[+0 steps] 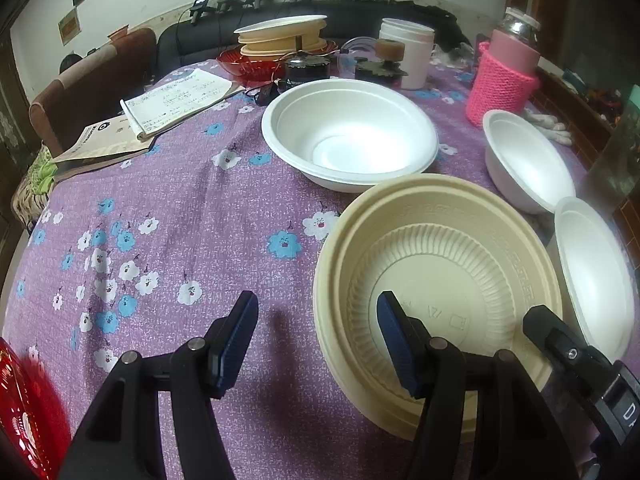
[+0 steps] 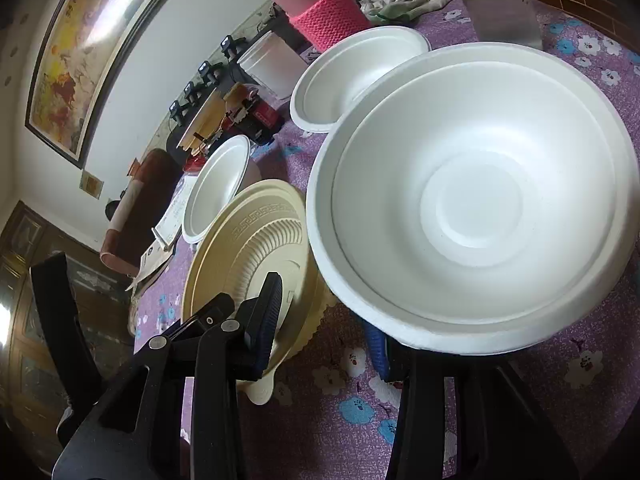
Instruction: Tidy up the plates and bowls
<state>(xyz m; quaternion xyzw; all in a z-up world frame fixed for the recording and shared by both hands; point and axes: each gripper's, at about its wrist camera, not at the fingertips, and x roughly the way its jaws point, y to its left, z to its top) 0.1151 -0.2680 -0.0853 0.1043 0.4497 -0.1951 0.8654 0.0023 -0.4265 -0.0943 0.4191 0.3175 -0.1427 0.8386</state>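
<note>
A stack of beige ribbed bowls sits on the purple flowered cloth. My left gripper is open and straddles the stack's near-left rim, one pad inside and one over the cloth. My right gripper is open astride the opposite rim; one of its fingers shows in the left wrist view. Nested white foam bowls stand just right of it and hide part of its right finger. A small white bowl and a large white bowl lie farther back.
A bottle in a pink knitted sleeve, a white tub and stacked plates stand at the back. A notebook lies far left. A red dish is at my near left.
</note>
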